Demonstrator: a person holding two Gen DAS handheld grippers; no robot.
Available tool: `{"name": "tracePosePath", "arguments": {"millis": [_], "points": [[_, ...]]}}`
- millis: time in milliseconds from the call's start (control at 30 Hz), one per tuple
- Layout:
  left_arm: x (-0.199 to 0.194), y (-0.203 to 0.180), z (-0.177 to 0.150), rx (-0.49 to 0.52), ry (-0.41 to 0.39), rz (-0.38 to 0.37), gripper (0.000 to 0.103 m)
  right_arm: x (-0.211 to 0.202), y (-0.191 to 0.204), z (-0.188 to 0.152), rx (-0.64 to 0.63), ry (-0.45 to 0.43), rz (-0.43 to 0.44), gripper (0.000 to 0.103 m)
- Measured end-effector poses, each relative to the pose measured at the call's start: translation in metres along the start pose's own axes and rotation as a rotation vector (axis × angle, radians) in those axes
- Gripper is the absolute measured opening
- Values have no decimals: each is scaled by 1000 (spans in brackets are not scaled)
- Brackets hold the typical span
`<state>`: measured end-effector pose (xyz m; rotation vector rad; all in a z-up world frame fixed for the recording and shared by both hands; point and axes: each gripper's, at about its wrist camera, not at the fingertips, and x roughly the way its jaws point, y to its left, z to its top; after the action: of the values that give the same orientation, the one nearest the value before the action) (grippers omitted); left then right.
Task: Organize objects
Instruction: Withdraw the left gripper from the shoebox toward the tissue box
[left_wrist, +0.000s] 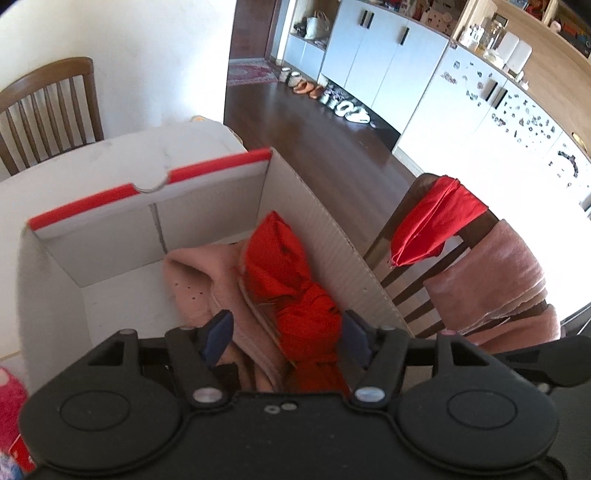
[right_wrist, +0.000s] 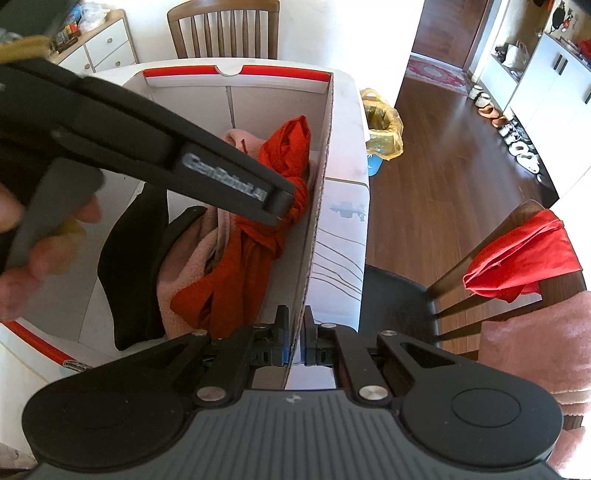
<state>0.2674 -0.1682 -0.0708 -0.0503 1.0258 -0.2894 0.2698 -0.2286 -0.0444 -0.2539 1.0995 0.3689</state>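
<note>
Left wrist view looks down into the white cardboard box (left_wrist: 207, 206), just ahead of and below the left gripper (left_wrist: 284, 341), whose jaws stand apart with nothing pressed between them. Inside the box, a pink garment (left_wrist: 195, 280) lies ahead beside an orange-red cloth (left_wrist: 291, 280), directly beneath the spread fingers. At the box's near right wall (right_wrist: 314, 229), the right gripper (right_wrist: 294, 341) is clamped on the cardboard edge.
</note>
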Motion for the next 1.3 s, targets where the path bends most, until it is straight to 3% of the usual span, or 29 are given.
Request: {"name": "tracePosePath", "arguments": {"millis": [400, 633, 1067, 1300], "points": [[-59, 2, -17, -17, -90, 55, 68, -1, -1, -1, -16, -3, 8, 6], [-93, 14, -35, -46, -133, 103, 77, -1, -3, 0, -17, 0, 6, 6], [-140, 81, -83, -131, -156, 190, 101, -3, 0, -1, -28, 10, -17, 6], [-153, 122, -106, -131, -139, 260, 102, -2, 3, 2, -7, 28, -39, 6]]}}
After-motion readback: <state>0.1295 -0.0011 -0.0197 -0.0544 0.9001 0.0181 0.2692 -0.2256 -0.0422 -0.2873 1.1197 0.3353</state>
